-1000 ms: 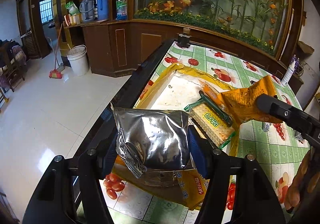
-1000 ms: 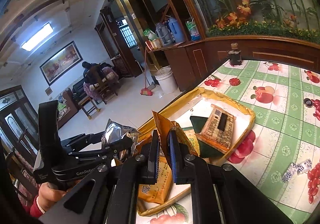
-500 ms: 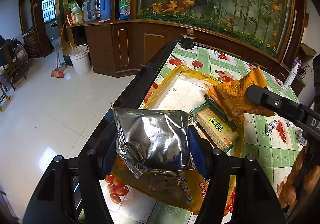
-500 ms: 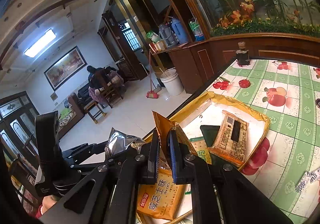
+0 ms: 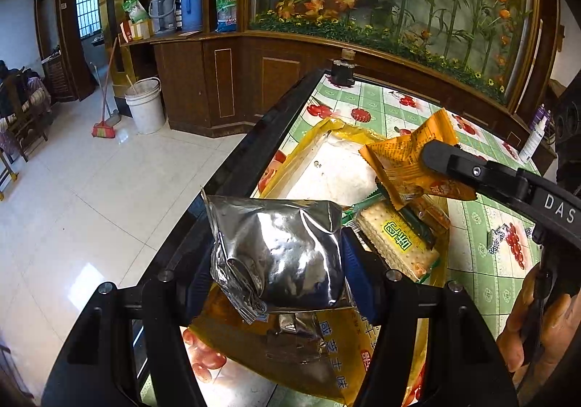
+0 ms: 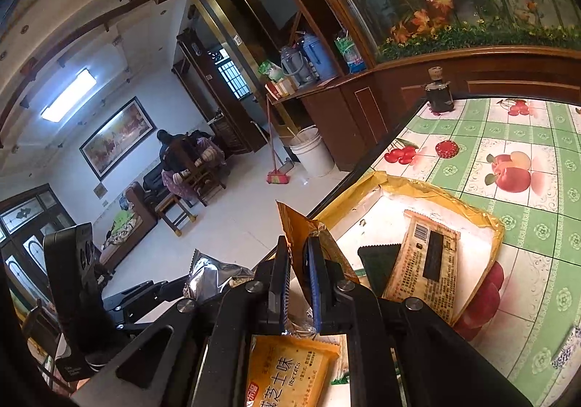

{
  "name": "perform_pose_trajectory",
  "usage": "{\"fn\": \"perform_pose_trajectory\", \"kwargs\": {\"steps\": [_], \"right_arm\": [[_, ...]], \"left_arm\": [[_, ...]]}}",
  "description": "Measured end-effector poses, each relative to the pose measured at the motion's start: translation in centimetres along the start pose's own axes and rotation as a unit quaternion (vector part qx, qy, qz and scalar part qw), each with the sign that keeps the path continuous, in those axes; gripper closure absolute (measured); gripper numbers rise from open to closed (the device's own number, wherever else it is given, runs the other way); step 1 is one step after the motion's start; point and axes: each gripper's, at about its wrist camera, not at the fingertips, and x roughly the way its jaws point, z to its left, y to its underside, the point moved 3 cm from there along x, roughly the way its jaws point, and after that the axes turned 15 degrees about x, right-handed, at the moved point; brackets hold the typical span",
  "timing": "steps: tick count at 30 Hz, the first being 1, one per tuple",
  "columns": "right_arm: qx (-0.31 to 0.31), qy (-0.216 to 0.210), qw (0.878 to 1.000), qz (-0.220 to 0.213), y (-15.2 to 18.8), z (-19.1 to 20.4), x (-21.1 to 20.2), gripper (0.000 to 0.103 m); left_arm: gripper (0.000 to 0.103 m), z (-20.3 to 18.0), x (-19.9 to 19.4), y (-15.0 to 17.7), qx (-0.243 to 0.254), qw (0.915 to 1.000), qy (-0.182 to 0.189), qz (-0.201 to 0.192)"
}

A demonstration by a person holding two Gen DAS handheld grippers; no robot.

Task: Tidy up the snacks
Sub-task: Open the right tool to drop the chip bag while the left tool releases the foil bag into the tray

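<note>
My left gripper (image 5: 277, 261) is shut on a crumpled silver foil packet (image 5: 279, 250), held above the near end of a yellow-rimmed white tray (image 5: 301, 149). My right gripper (image 6: 297, 279) is shut on the edge of an orange snack packet (image 6: 308, 236), hanging over the tray (image 6: 399, 181). In the left wrist view that orange packet (image 5: 403, 156) hangs from the right gripper (image 5: 430, 154) above a cracker pack with a green label (image 5: 395, 243). A yellow biscuit bag (image 6: 287, 370) lies below both grippers. The silver packet (image 6: 210, 276) shows at the left of the right wrist view.
The tray lies at the corner of a table with a green fruit-print cloth (image 6: 526, 138). In it lie a face-down cracker pack (image 6: 425, 261) and a dark green packet (image 6: 377, 261). A dark jar (image 5: 343, 71) stands at the far corner. A small wrapper (image 5: 495, 240) lies on the cloth.
The right gripper has carried the orange packet leftward and farther out over the tray. The left gripper and its silver packet have stayed put.
</note>
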Motion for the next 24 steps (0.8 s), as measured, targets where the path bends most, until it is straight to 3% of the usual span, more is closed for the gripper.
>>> {"fn": "perform_pose_trajectory", "kwargs": {"steps": [9, 24], "right_arm": [[0.002, 0.009, 1.000, 0.003, -0.4, -0.9, 1.5, 0.093], [-0.005, 0.022, 1.000, -0.010, -1.6, -1.9, 3.8, 0.092]], "left_arm": [[0.039, -1.1, 1.4, -0.2, 0.019, 0.9995, -0.025, 0.010], [0.039, -2.4, 3.4, -0.3, 0.036, 0.9985, -0.033, 0.026]]}}
